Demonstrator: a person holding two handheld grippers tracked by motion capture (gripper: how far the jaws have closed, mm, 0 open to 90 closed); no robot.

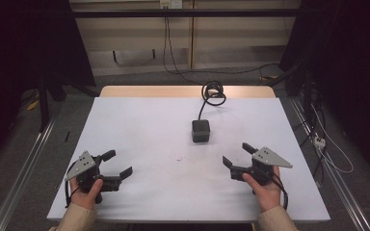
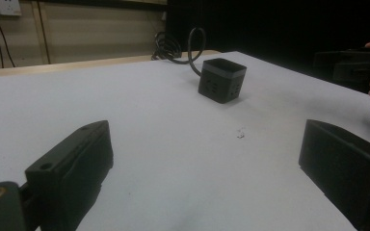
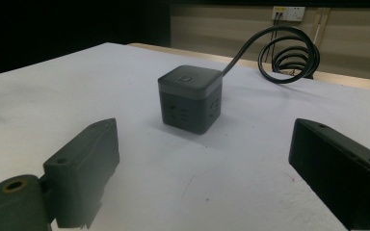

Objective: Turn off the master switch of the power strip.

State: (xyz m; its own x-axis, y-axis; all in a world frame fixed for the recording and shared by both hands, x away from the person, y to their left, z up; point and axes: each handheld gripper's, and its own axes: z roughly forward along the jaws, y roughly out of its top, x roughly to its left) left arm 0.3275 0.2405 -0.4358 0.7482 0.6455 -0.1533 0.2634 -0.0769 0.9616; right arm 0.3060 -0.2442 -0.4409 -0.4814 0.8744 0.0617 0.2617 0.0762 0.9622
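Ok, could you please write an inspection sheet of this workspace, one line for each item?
Surface: white table top, a few small dark specks near the middle.
Job's things: dark cube power socket, upright, untouched.
Clutter: nothing seen.
Grippers: left gripper and right gripper both open, holding nothing, low at the near edge, jaws pointing inward.
Cables: the cube's black cord lies coiled at the far edge; a cable trails from each gripper.
Surroundings: grey floor, loose wires on the right, wall outlet with plugs.

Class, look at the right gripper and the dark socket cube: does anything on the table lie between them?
Nothing visible does. The right gripper has open jaws facing the socket cube across bare white table; the cube's cable trails away behind it.
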